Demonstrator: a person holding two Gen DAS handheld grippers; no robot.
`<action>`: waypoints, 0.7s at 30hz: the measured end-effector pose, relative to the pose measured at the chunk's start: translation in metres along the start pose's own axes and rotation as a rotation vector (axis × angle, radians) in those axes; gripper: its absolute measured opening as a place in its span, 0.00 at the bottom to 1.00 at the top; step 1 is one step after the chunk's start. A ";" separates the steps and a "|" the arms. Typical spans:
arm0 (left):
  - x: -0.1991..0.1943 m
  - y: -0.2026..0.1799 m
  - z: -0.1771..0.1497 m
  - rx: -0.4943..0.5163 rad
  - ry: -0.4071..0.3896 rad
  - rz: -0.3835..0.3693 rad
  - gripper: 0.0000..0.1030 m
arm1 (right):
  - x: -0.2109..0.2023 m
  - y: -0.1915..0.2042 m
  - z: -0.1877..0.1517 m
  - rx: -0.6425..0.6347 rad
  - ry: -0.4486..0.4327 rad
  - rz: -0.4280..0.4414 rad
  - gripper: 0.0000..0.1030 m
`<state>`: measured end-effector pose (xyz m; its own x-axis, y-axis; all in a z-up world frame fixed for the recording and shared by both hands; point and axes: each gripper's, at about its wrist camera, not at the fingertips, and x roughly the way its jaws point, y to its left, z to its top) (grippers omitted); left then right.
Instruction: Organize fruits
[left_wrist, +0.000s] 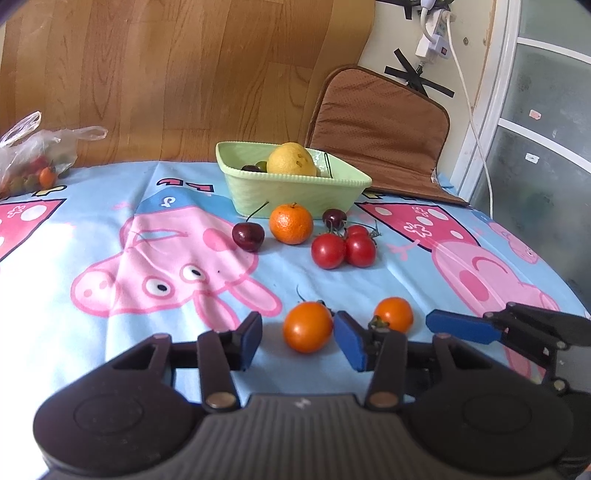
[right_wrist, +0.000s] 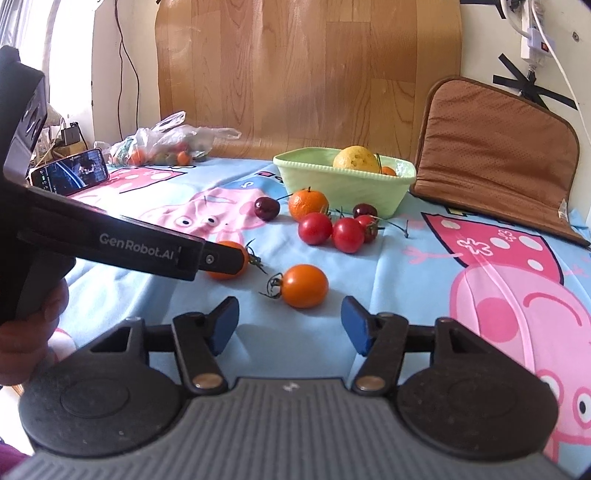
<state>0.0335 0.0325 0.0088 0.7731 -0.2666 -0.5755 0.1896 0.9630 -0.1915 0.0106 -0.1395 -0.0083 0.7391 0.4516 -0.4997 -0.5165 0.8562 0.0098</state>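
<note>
Left wrist view shows the left gripper (left_wrist: 298, 339) with its blue pads spread wide around an orange cherry tomato (left_wrist: 307, 326), not squeezing it, on the near part of the cartoon pig tablecloth (left_wrist: 110, 221). Right wrist view shows the right gripper (right_wrist: 290, 325) wide too and holding nothing, just behind a second orange cherry tomato (right_wrist: 305, 285). Farther back, three red tomatoes (left_wrist: 343, 246), a tangerine (left_wrist: 291, 223) and two dark cherries (left_wrist: 248, 236) lie just in front of the green bowl (left_wrist: 295, 192), which holds a yellow lemon (left_wrist: 291, 159), and a plastic bag (left_wrist: 33, 155) sits at the far left edge.
</note>
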 end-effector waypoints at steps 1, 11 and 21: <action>0.001 0.000 0.000 0.000 0.001 -0.004 0.43 | 0.001 0.001 0.002 -0.003 0.001 -0.001 0.61; 0.008 0.001 0.004 0.015 0.012 -0.008 0.43 | 0.019 -0.007 0.011 0.027 0.039 0.009 0.52; 0.017 -0.004 0.015 0.009 -0.006 -0.050 0.28 | 0.021 -0.025 0.014 0.091 0.007 0.028 0.39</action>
<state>0.0552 0.0249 0.0118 0.7661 -0.3140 -0.5608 0.2332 0.9489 -0.2127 0.0452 -0.1478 -0.0071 0.7216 0.4742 -0.5044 -0.4951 0.8628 0.1027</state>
